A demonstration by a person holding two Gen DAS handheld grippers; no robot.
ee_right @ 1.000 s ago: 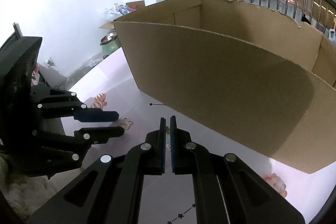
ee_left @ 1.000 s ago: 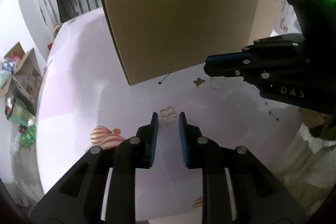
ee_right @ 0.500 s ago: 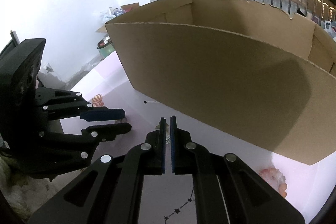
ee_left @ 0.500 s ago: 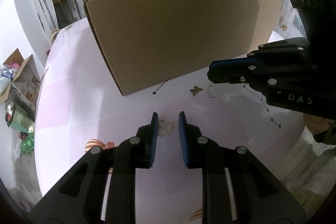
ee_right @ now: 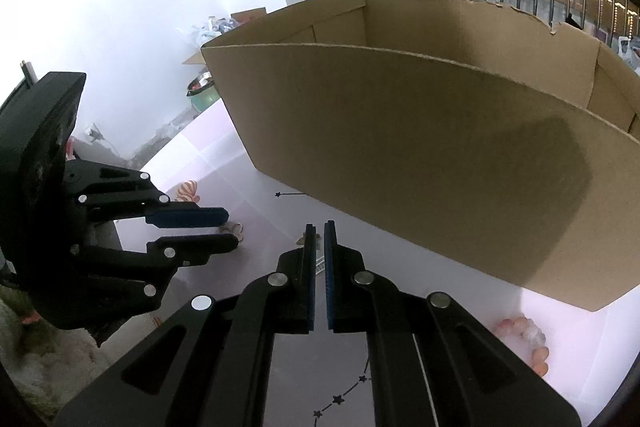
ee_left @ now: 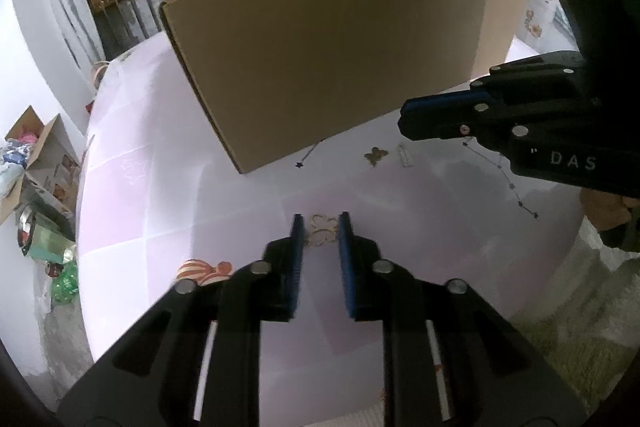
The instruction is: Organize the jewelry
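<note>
A pale gold clover charm [ee_left: 322, 231] lies on the white table between the fingertips of my left gripper [ee_left: 320, 221]. Its jaws are closing, and a thin gap shows on each side of the charm. The right wrist view shows the left gripper [ee_right: 229, 229] from the side, with the clover charm [ee_right: 237, 227] at its tips. My right gripper [ee_right: 319, 227] is shut with nothing in it. It hovers over a gold butterfly charm [ee_left: 376, 155] and a small silver bar [ee_left: 406, 158]. In the left wrist view the right gripper [ee_left: 404, 123] comes in from the right.
A big open cardboard box [ee_left: 340, 59] stands right behind the jewelry. A star chain [ee_left: 516, 195] lies at the right; another star chain [ee_left: 308, 157] runs under the box. Pink beads [ee_right: 520, 339] lie by the box corner. An orange-striped piece [ee_left: 200, 269] sits left.
The left wrist view rolled slightly, so the box and table shifted. The clover drifted toward the left fingertip, then back between both. The left jaws narrowed a little. The right gripper stayed still.
</note>
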